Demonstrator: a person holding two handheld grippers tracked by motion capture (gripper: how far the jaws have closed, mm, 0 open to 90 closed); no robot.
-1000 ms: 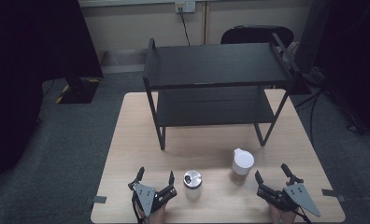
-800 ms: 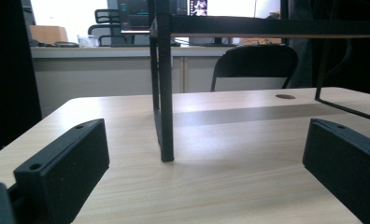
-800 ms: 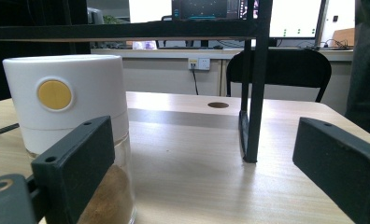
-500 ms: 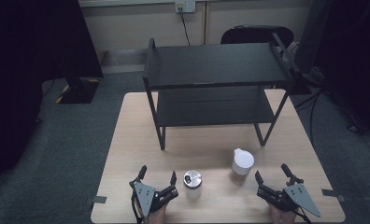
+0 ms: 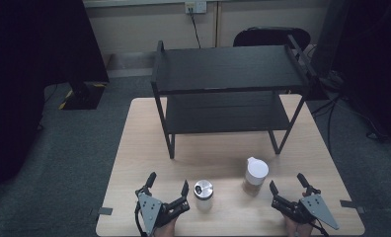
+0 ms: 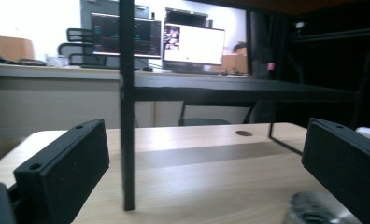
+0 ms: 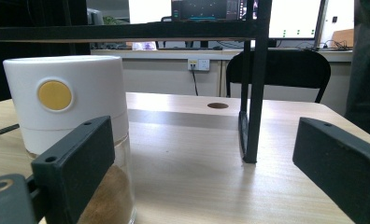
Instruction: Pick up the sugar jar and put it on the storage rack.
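A small jar with a silver lid (image 5: pixel 203 191) stands near the table's front edge, and its lid (image 6: pixel 316 212) shows blurred by my left gripper's right jaw. My left gripper (image 5: pixel 168 181) is open just left of that jar, nothing between its jaws (image 6: pixel 206 177). A glass jar with a white lid (image 5: pixel 256 173) holds brown powder and stands to the right. In the right gripper view this jar (image 7: pixel 66 107) sits behind the left jaw. My right gripper (image 5: pixel 287 181) is open just right of it, with an empty gap (image 7: pixel 206 172).
A black two-tier shelf (image 5: pixel 228 74) stands on the wooden table (image 5: pixel 134 148) behind the jars. Its front legs (image 6: pixel 127 116) (image 7: pixel 251 93) rise ahead of both grippers. A black chair (image 5: pixel 270 37) stands beyond the table.
My left gripper has risen a little beside the silver-lidded jar. The right gripper and both jars have kept still.
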